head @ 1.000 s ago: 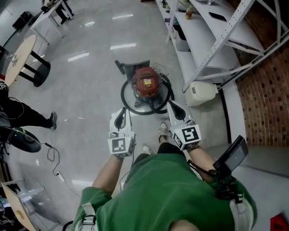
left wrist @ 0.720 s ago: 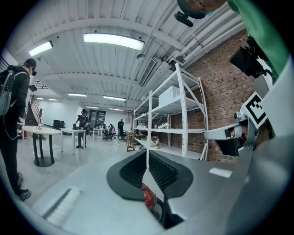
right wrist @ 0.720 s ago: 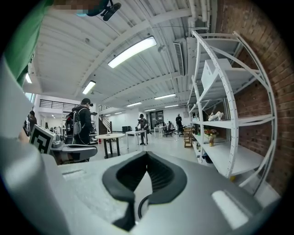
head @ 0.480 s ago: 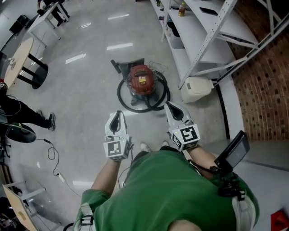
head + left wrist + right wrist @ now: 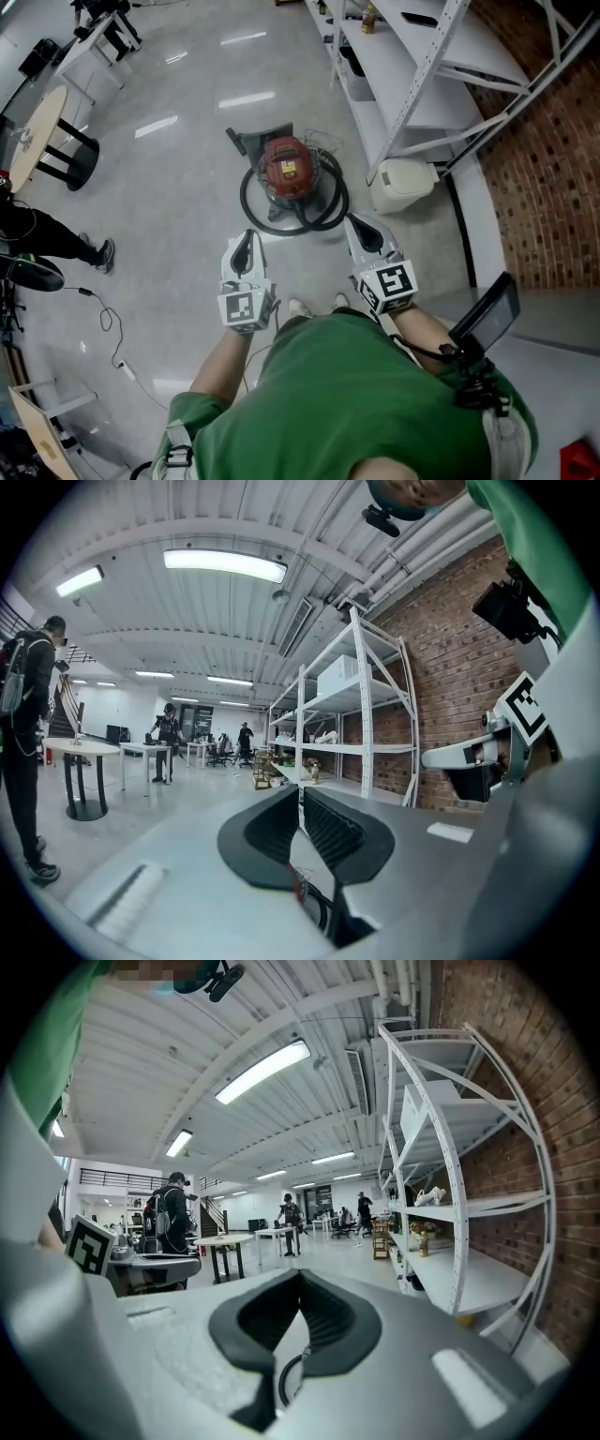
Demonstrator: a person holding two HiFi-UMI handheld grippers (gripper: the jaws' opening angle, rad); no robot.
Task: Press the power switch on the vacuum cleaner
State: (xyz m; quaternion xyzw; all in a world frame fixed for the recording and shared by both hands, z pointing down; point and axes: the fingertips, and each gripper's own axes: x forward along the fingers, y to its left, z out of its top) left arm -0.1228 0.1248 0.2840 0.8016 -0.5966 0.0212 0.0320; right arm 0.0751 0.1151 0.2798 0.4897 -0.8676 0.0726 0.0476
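In the head view the red vacuum cleaner stands on the floor at 12 o'clock from the person, ringed by its black hose; its switch is too small to make out. The left gripper and right gripper hang short of it at 7 and 5 o'clock, apart from it. Each gripper view shows what the head view cannot: both pairs of jaws pressed together, pinching nothing. Those views catch only a sliver of hose below the jaws. A white shelving rack stands at 2 o'clock.
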